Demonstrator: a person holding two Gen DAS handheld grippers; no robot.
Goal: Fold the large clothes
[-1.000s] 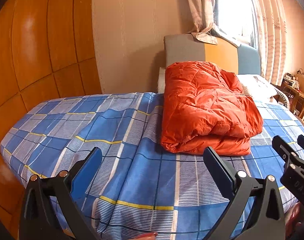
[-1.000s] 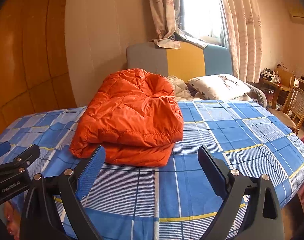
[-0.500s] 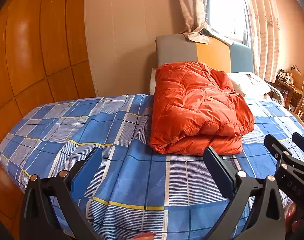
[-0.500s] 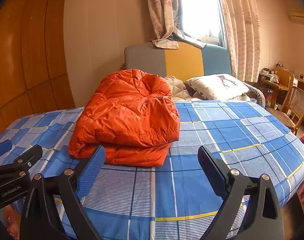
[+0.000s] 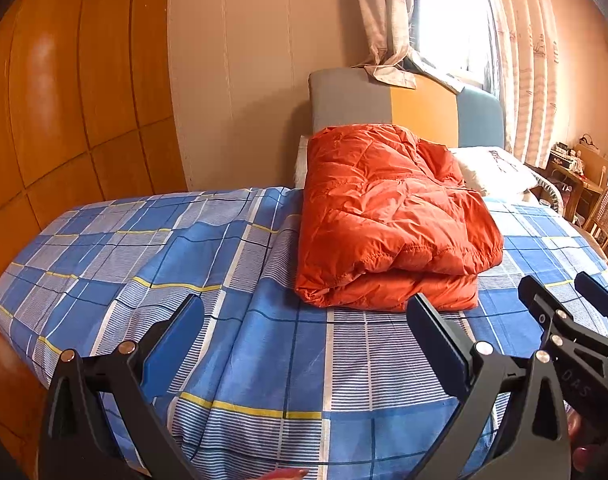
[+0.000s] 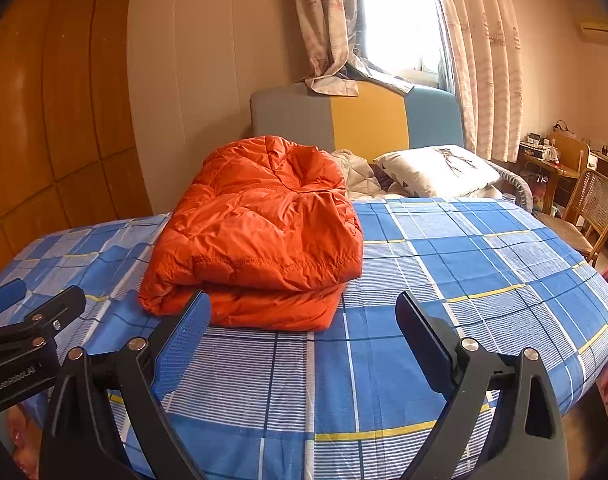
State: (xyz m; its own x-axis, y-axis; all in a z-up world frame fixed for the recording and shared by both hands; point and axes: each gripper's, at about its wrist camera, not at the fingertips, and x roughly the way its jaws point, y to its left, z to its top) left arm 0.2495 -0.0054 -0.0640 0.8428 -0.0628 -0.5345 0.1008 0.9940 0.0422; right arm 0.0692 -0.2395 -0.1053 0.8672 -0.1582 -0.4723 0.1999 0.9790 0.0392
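An orange puffy jacket lies folded in a thick bundle on the blue plaid bed; it also shows in the right wrist view. My left gripper is open and empty, held above the bed short of the jacket's near edge. My right gripper is open and empty, just in front of the jacket's near fold. The right gripper shows at the right edge of the left wrist view. The left gripper shows at the left edge of the right wrist view.
A grey, yellow and blue headboard stands behind the jacket under a curtained window. A white pillow lies at the bed's head. A wooden wardrobe is at left. A cane chair and cluttered desk stand right.
Both grippers have drawn back slightly from the jacket and stayed open. The jacket has not moved.
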